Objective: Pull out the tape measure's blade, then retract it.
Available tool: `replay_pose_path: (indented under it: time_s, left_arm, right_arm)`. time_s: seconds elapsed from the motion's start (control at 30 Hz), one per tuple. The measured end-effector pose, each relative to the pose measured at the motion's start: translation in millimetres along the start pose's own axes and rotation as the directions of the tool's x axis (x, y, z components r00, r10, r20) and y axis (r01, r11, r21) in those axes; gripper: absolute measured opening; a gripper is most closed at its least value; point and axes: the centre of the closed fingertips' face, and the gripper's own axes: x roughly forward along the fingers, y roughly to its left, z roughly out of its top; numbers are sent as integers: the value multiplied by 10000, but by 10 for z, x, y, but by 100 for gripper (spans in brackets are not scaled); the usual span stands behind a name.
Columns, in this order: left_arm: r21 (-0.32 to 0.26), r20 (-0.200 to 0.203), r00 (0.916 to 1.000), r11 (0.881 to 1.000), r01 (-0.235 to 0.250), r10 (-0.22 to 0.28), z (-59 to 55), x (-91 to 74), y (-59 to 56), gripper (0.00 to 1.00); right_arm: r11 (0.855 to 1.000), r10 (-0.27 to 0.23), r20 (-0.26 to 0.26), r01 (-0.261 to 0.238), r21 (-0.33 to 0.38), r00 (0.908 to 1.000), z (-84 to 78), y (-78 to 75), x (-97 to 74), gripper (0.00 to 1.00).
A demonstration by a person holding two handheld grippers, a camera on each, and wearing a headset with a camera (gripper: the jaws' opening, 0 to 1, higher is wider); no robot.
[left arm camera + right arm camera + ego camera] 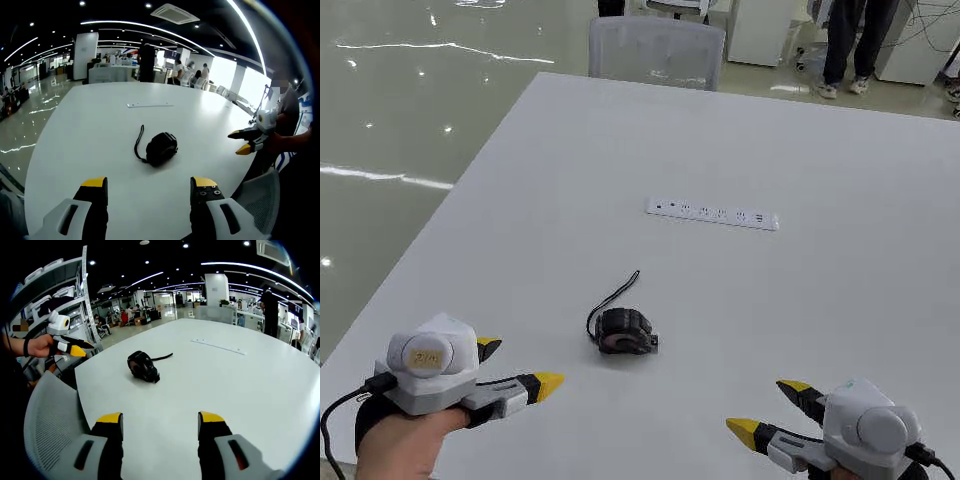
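White table top (800, 150), glossy office floor beyond, grey chair (655, 50) at the far edge, power strip (712, 213) toward the middle. Near the front, roughly between the two tools and well apart from either: black tape measure (623, 331), resting on its side. Ahead of the left gripper (520, 364) and a little to its right; ahead of the right gripper (765, 408) and off to its left. Judged from the head view, slightly nearer the left one (not by much). Both grippers spread wide, holding nothing.

Compact rounded black case with a reddish-brown patch on the upturned face. Blade apparently fully wound in. Small nub on the case's right side in the head view, possibly the blade hook, too small to be sure. Thin black wrist strap (612, 298) looping away from the case toward the power strip.

Probably calls for one tool pinning the case and the other pinching the blade tip, likely left on case, right on tip.
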Motion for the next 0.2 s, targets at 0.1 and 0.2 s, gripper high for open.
replay_pose_path:
  time_s: [0.1, 0.2]
  left_arm:
    - [-13, 24, 10000, 10000, -1, 1, 7, 2, 5, 64]
    - [-4, 16, 10000, 10000, 0, 0, 7, 4, 8, 64]
  right_arm:
    - [10000, -10, 20, 10, 24, 10000, 0, 7, 4, 62]
    - [10000, 36, -29, -36, 8, 10000, -10, 23, 12, 62]
